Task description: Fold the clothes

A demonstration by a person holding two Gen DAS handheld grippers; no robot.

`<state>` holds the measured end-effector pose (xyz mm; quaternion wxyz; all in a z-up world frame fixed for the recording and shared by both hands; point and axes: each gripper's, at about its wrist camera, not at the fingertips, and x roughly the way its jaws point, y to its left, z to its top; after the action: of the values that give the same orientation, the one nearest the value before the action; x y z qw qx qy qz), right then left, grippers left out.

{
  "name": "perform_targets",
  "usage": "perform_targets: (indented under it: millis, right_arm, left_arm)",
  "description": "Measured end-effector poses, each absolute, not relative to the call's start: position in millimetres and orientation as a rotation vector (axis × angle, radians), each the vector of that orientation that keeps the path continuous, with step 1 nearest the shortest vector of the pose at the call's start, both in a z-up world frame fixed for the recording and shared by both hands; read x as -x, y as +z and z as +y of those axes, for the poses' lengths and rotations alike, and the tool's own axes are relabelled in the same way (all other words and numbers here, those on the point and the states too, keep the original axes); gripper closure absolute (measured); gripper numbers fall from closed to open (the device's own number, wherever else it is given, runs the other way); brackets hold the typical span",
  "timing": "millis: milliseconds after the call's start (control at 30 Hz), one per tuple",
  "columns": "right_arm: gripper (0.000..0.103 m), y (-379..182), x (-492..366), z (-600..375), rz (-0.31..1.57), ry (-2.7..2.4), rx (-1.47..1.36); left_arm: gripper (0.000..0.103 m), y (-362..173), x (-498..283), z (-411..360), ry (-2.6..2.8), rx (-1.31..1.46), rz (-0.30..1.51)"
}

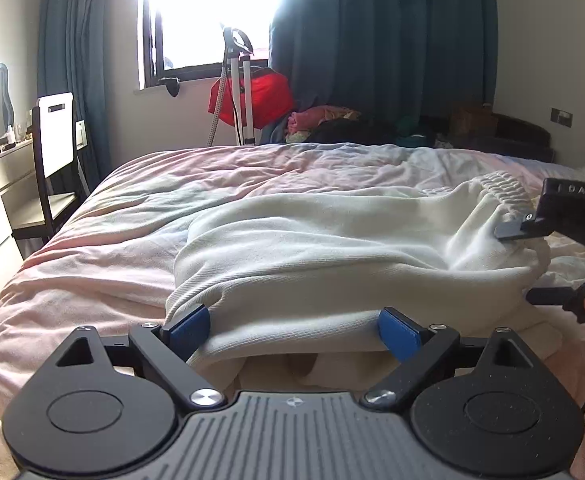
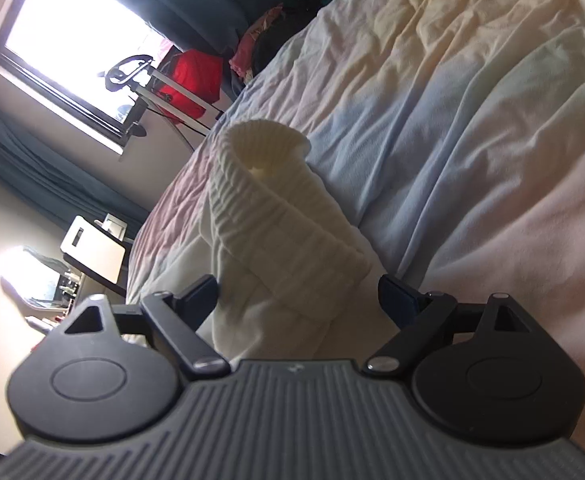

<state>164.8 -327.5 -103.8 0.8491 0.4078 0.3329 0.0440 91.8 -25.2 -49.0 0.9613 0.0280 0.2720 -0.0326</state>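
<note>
Both tools wide open: left tool (image 1: 294, 330) and right tool (image 2: 298, 298) straddle the cream ribbed-waistband knit garment (image 1: 312, 240) near the bed's (image 1: 92, 216) front edge.

My left gripper (image 1: 294, 330): black linkage arms, silver screws, blue pads (image 1: 190, 326), ribbed grey body. Right gripper (image 2: 298, 300): same build.
</note>
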Motion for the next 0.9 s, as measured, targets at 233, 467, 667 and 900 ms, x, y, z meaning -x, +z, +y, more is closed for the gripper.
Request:
perform_targets:
  millis: [233,467,667,900]
  right_arm:
    - [0.058,-91,-166,-298,0.615,0.033,-0.630]
    - [0.056,-91,-159,-318,0.614,0.013,-0.674]
    - [0.022,-123,-166,-321,0.698,-0.022,-0.740]
    - [0.016,-128,-169,-323,0.718,0.042,-0.831]
  left_arm:
    - [0.010,-53,-81,-21,-0.090,-0.043,0.568]
    - [0.010,-51,-83,-10,-0.136,0.046,0.597]
    - [0.010,-51,-86,-7,-0.121,0.086,0.619]
    - [0.010,-50,-86,-5,-0.116,0.119,0.635]
